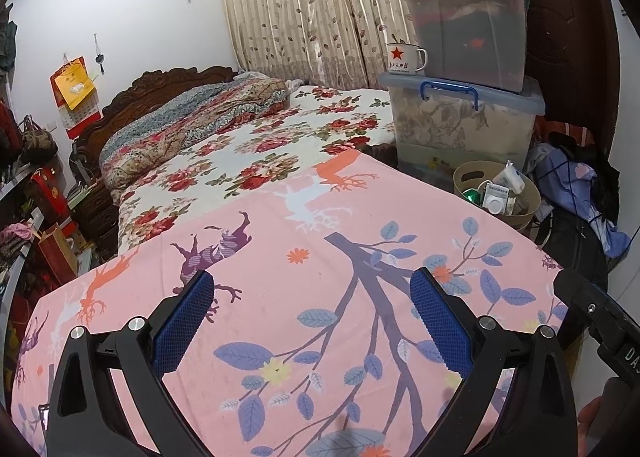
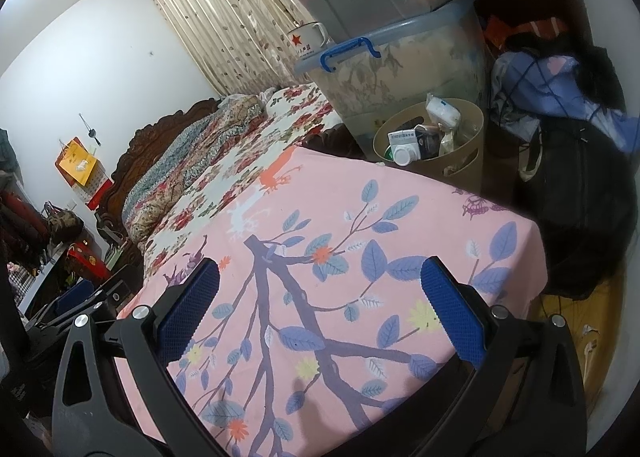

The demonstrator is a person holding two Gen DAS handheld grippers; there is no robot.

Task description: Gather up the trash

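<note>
Left gripper (image 1: 310,307): jaws spread wide, nothing between the blue pads, hovering low over the near half of the worktop (image 1: 280,257), which is covered by a pink cloth with tree and deer print. Right gripper (image 2: 320,303): likewise spread and empty, over the near right part of the same worktop, tilted a little toward its far right corner. Part of the right tool shows at the lower right edge of the left wrist view, so the two are held side by side.

No loose trash visible on the cloth in either view.

Beyond the far right corner of the worktop, on the floor: tan waste basket (image 2: 448,145), already holding boxes, a white bottle and wrappers. Behind it, stacked clear storage bins (image 1: 468,117); enamel mug (image 1: 404,57) on the lower bin's lid.

Judgement: collection appears finished or nearly so. Next move calls for scanning the worktop edges for leftovers; otherwise none needed.
</note>
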